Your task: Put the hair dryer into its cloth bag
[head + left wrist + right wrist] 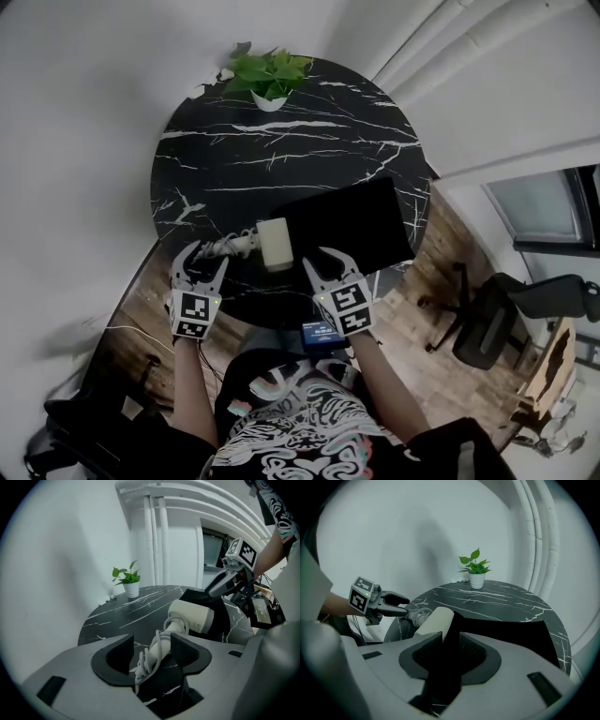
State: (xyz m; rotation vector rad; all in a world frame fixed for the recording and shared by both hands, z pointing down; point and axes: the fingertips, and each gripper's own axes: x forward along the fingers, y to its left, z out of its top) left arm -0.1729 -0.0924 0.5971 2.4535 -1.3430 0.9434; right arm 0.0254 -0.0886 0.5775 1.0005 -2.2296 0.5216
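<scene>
- The left gripper [152, 644] has its dark, curved jaws spread. The coiled white cord [149, 660] runs up through the gap, and neither pad presses on it.
- The right gripper [451, 641] has ribbed dark pads standing a little apart. Black cloth fills the narrow gap, and whether the pads touch it cannot be told.
- One hair dryer [275, 244], cream and smooth with a blunt barrel, lies at the lower middle of the head view, just left of the bag, with its cord bunched toward the left gripper [204, 261].
- One cloth bag [352, 225], a flat matte black rectangle, lies at the table's lower right, with the right gripper [323, 262] at its near edge.
- One round table [281, 159], of black stone with white veins, carries everything.
- One potted plant [269, 77], green leaves in a white pot, stands at the far rim, at the top of the frame.
- Only the left gripper view shows the barrel's round end [192, 616].
- Only the head view shows the bag's whole outline and an office chair [497, 319] at the right.
</scene>
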